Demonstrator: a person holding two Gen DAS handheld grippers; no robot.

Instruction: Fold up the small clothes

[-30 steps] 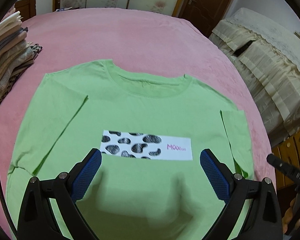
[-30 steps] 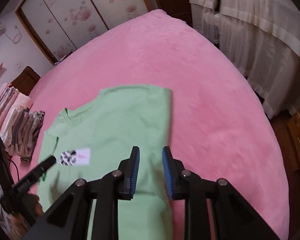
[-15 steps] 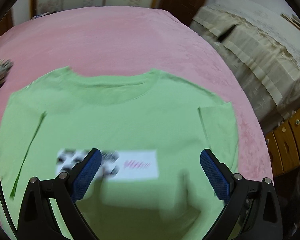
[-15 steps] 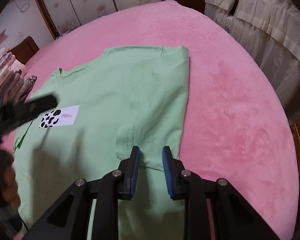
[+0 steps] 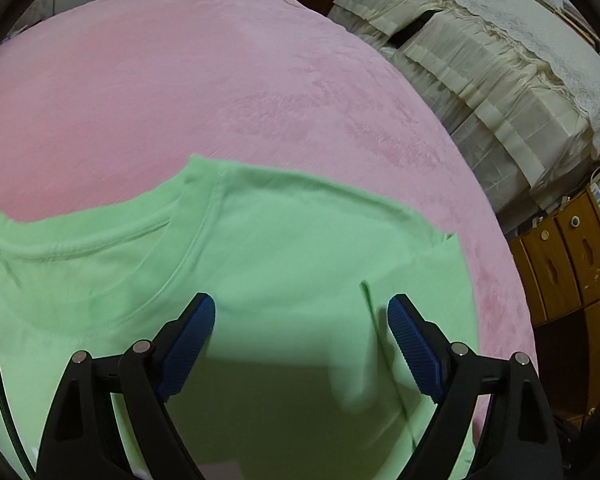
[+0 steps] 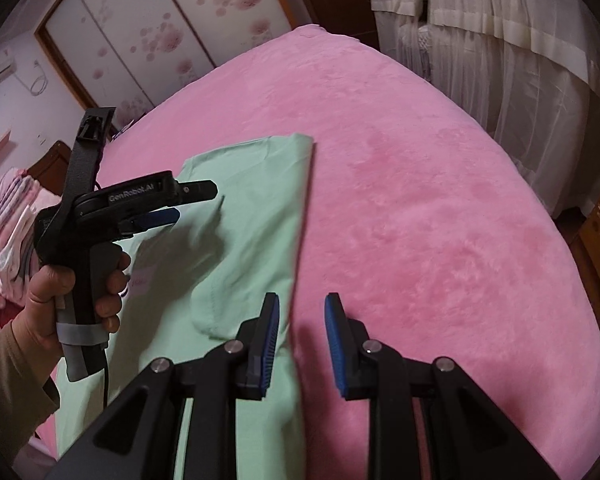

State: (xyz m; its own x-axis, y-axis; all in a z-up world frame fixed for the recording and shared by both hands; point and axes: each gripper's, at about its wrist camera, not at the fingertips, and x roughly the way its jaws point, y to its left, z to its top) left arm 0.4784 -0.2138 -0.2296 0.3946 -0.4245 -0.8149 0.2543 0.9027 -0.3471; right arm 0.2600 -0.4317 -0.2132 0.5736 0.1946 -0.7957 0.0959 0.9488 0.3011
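A light green T-shirt lies flat on a pink plush blanket that covers the bed, its ribbed neckline toward the far side and one sleeve folded in over the body along the shirt's right edge.

Left of the shirt in the right wrist view, a stack of folded pale clothes sits on the blanket near a dark wooden headboard. A bare hand grips the handle of the left gripper, which hangs just above the shirt's chest and casts a shadow on the cloth; a black cable trails down from the handle. In the left wrist view the left gripper has its blue pads spread wide over the shirt below the neckline, with nothing between them.

Over the shirt's folded right edge, the right gripper is parted to a moderate gap and holds nothing; its left finger is over the green cloth and the other over bare blanket, so the fold line runs between them. Whether the tips touch the fabric cannot be told.

Beyond the shirt, sliding wardrobe doors with pink blossom print stand at the head of the room. To the right of the shirt, past the blanket's edge, cream lace-trimmed drapes cover furniture, and wooden cabinets stand below them.
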